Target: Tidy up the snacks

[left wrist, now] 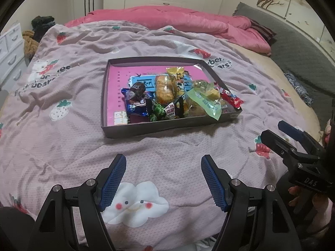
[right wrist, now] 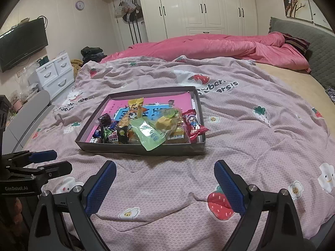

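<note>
A shallow dark tray (left wrist: 146, 128) with a pink bottom lies on the pink bedspread; it also shows in the right wrist view (right wrist: 138, 149). Several wrapped snacks are heaped in its near right part: a bread roll in clear wrap (left wrist: 164, 90), a green packet (left wrist: 206, 102) (right wrist: 149, 135), a red packet (left wrist: 231, 98) (right wrist: 193, 124), a dark blue packet (left wrist: 137, 105). My left gripper (left wrist: 163, 165) is open and empty, above the bedspread in front of the tray. My right gripper (right wrist: 165, 170) is open and empty, also in front of the tray, and shows at the right edge of the left wrist view (left wrist: 278, 131).
A rumpled pink duvet (right wrist: 209, 46) lies at the far side of the bed. A grey headboard (right wrist: 303, 39) stands at the right. White drawers (right wrist: 55, 73) and a wall television (right wrist: 23, 44) are at the left, wardrobes (right wrist: 199, 6) behind.
</note>
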`<state>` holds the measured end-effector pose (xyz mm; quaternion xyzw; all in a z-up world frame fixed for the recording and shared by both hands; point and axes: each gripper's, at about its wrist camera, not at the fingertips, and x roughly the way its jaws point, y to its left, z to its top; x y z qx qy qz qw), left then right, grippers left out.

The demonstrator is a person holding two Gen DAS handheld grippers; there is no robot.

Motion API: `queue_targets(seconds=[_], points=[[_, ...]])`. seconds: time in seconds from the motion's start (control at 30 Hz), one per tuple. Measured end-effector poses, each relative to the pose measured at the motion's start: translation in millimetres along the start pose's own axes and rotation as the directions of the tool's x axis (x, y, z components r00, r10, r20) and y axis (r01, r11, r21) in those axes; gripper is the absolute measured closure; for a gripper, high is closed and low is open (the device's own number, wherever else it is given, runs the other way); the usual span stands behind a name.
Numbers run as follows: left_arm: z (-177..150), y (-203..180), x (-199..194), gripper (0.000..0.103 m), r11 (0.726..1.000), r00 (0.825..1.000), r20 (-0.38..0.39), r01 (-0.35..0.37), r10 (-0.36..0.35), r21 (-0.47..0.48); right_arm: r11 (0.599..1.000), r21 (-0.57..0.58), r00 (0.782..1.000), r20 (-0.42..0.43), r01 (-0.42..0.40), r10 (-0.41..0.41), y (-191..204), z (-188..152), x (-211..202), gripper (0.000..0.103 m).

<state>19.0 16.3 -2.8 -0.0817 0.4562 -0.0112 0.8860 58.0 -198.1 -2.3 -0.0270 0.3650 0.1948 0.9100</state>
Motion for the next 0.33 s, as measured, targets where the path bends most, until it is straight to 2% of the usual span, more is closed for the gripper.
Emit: queue_targets(seconds=[0.2,0.33], points=[[5.7,13.2,8.4,0.027,0.998,1.0,0.015,0.027,-0.026,-0.06,1.0,0.01,1.0,0.007,0.009,-0.01,-4.9,1.3,0.5,0.008],[19.0,31.8,8.9,0.027,0.994,0.997,0.062,-0.031,0.038,-0.107,1.0,0.03,1.0,0.008,0.007,-0.008,-13.5,4.3,5.3,0.008]])
